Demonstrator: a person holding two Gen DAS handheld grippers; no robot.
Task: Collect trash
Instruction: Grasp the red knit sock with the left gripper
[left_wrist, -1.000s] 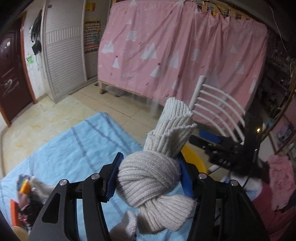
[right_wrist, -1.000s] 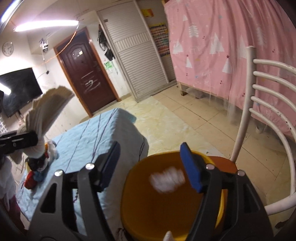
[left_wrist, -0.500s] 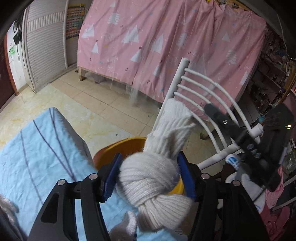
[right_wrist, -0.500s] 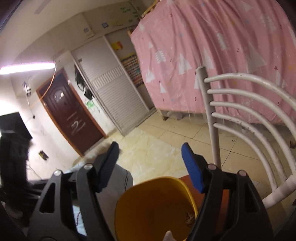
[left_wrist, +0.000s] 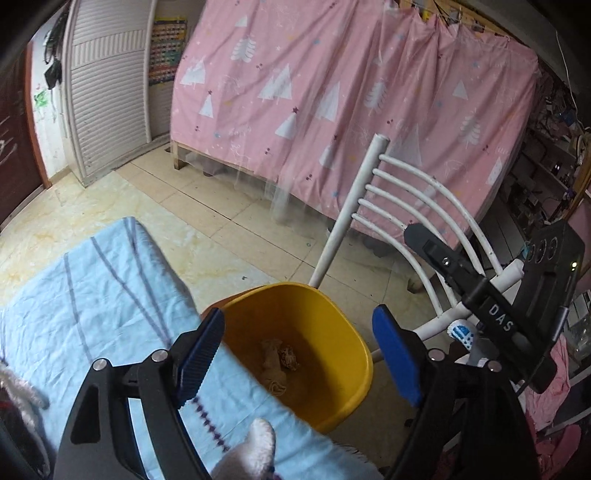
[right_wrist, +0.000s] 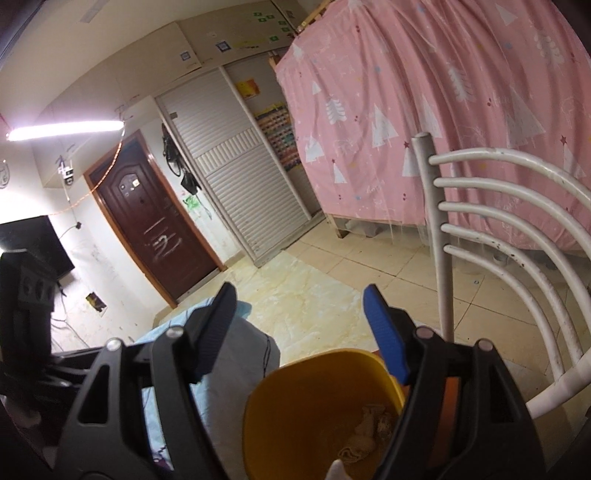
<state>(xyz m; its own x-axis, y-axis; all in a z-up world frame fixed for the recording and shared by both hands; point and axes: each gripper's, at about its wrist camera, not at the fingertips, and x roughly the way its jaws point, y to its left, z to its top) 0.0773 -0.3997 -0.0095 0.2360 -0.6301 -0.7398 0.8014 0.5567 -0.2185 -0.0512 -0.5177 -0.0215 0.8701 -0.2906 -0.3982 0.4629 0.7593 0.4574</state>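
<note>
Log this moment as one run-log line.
left gripper: open, empty | right gripper: open, empty | knotted sock: in yellow bin

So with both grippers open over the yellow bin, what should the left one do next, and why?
Probably swing the left gripper toward the striped light-blue tablecloth for more trash: it is open and holds nothing, and crumpled pale items already lie in the round yellow plastic bin.

white chair (left_wrist: 373, 206) beside table | pink tree-print curtain (left_wrist: 332, 92) behind | brown door (right_wrist: 147, 221) | blue striped tablecloth (left_wrist: 92, 295)
</note>
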